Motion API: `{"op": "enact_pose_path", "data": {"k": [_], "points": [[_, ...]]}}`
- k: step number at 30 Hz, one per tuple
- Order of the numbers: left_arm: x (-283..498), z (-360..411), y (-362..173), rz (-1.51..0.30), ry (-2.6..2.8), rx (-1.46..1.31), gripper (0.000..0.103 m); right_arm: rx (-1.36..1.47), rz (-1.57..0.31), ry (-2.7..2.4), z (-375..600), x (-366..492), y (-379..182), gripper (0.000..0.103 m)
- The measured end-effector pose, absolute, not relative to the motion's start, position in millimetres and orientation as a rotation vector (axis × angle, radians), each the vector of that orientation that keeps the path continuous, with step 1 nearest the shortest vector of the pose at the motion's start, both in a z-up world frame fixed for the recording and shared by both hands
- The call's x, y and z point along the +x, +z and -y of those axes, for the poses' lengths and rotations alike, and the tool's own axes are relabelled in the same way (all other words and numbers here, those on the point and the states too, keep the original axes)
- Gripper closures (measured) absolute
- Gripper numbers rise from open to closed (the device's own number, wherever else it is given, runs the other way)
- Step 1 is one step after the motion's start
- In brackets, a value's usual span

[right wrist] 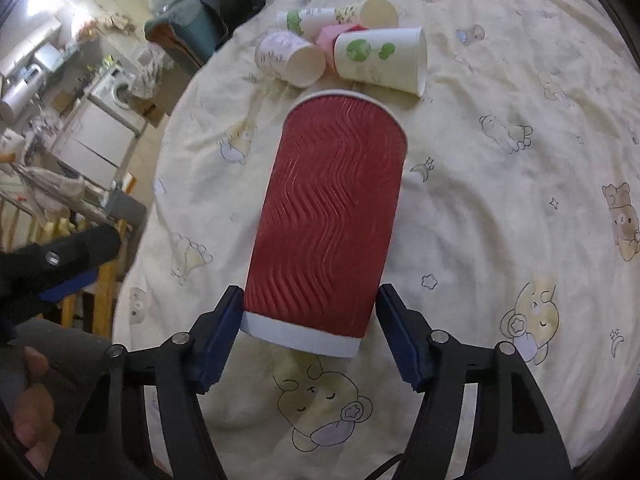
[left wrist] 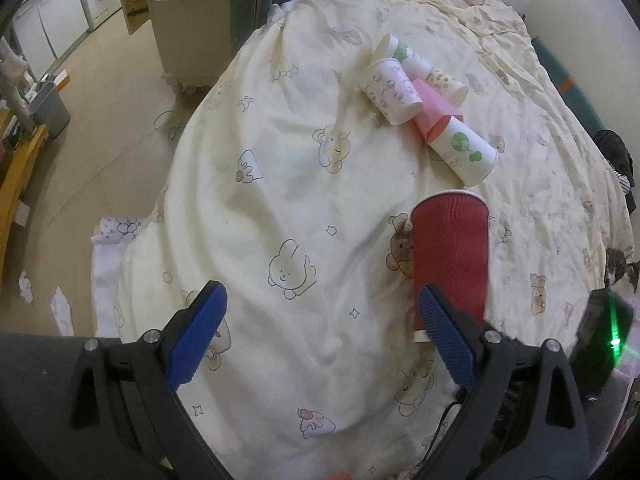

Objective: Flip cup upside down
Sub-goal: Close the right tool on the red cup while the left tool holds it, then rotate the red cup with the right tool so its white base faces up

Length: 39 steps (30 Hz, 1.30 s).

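Note:
A red ripple-walled paper cup (right wrist: pixel 328 216) with a white base band is held between the blue pads of my right gripper (right wrist: pixel 310 332), which is shut on its lower part. The cup's rim points away from the camera, toward the pile of cups. The same red cup (left wrist: pixel 452 256) shows in the left wrist view, at the right, behind my right finger pad (left wrist: pixel 444 336). My left gripper (left wrist: pixel 320 332) is open and empty above the cream blanket (left wrist: pixel 280 208), left of the cup.
A pile of several paper cups (right wrist: pixel 344 48) lies on its side further along the bed, also in the left wrist view (left wrist: pixel 424 100). The bed's left edge drops to a tiled floor (left wrist: pixel 100 128) with a grey bin (left wrist: pixel 50 108) and a wooden rail.

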<state>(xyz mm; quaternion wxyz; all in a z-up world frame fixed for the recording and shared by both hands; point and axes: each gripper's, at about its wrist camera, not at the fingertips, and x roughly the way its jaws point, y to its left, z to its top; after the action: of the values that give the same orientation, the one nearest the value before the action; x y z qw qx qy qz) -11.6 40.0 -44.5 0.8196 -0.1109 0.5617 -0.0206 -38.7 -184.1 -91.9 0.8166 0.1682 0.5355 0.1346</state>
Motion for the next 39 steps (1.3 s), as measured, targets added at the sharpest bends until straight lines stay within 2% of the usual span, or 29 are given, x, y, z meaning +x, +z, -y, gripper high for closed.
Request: {"op": "enact_pose_path", "data": {"k": [13, 31, 39], "points": [[-12.2, -21.1, -30.9, -1.109, -0.137, -0.245, 0.008, 0.241, -1.052, 0.386, 245.4, -44.7, -23.9, 0.034], [31.2, 61.3, -12.6, -1.068, -0.422, -0.178, 0.008, 0.248, -1.021, 0.511, 260.3, -56.7, -28.4, 0.035], [40.3, 50.1, -26.6, -1.098, -0.36, -0.204, 0.008, 0.209, -0.995, 0.545, 254.5, -64.2, -21.6, 0.035]]}}
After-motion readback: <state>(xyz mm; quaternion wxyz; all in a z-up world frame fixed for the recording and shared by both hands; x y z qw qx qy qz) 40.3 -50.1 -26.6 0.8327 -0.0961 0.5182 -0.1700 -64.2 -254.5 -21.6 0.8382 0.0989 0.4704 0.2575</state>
